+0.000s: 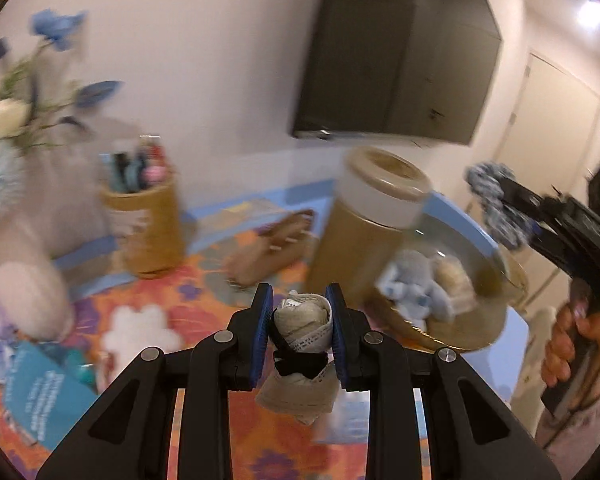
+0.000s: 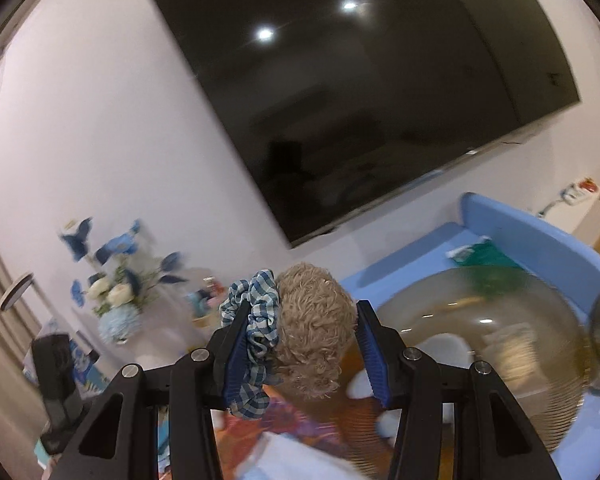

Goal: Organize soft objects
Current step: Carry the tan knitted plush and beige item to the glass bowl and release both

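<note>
Pinching a rolled beige cloth (image 1: 305,322), the left gripper (image 1: 300,312) has its blue pads pressed against the roll's two sides. The cloth is pale and crumpled, with a lace-like trim along one edge and a black band around its middle; its loose lower end hangs down between the jaws, above the orange flowered tablecloth (image 1: 204,304).

The right gripper (image 2: 300,340) is clamped on two things side by side: a blue-and-white checked scrunchie (image 2: 256,324) against its left pad and a curly tan scrunchie (image 2: 314,328) against its right pad. Both are bunched up and fill the gap between the jaws. In the left wrist view the same gripper shows at the right edge, held by a hand (image 1: 568,344), with the checked scrunchie at its tip.

A clear glass bowl (image 1: 488,280) sits on the table below and to the right of the left gripper; a light blue fuzzy item (image 1: 414,280) and a cream one (image 1: 454,280) lie inside it. Behind the bowl stands a tan canister (image 1: 364,228) with a frosted band and a beige lid. Further left, a tan cup (image 1: 148,224) holds pens and small items, too blurred to name. A vase of blue and white flowers (image 2: 116,292) stands by the wall under a dark television (image 2: 356,92).
</note>
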### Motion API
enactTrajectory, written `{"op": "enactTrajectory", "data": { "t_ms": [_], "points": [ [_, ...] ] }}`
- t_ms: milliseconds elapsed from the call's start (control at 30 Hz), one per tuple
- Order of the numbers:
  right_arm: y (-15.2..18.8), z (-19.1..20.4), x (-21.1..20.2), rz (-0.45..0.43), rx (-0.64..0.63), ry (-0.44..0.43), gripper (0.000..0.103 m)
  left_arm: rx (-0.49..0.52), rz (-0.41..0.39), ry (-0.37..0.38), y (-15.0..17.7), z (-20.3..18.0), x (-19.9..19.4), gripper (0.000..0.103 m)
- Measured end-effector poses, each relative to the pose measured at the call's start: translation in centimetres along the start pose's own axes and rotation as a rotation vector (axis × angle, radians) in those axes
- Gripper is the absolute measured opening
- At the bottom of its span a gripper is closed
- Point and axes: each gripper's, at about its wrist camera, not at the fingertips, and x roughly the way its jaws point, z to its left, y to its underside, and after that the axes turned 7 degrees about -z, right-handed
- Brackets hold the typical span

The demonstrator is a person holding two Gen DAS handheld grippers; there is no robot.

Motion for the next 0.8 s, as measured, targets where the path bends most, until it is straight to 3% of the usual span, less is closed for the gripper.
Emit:
{"op": "enactTrajectory", "data": {
  "t_ms": [200,433,633,733,800],
  "points": [
    [-1.0,-4.1,0.4,0.0,0.047,0.09,0.049,0.102,0.051,0.1,0.8,-4.1,2.6,0.024],
    [-2.3,-6.8,2.8,0.034,0.021,0.206,0.049,0.187,0.055,0.213,1.1,-10.4,5.8,0.024],
    [-3.5,-8.6,4.6,0.09,-0.025,0.306,0.05,0.218,0.037,0.26,0.4,-13.8,9.0,0.028],
    [-3.6,-9.2,5.2,0.127,-0.039,0.328,0.063,0.247,0.063,0.281,0.4,-14.8,10.1,0.051],
    [-3.7,-9.4,5.2,0.131,-0.05,0.345,0.063,0.269,0.06,0.258,0.6,-15.3,10.2,0.084]
  ]
}}
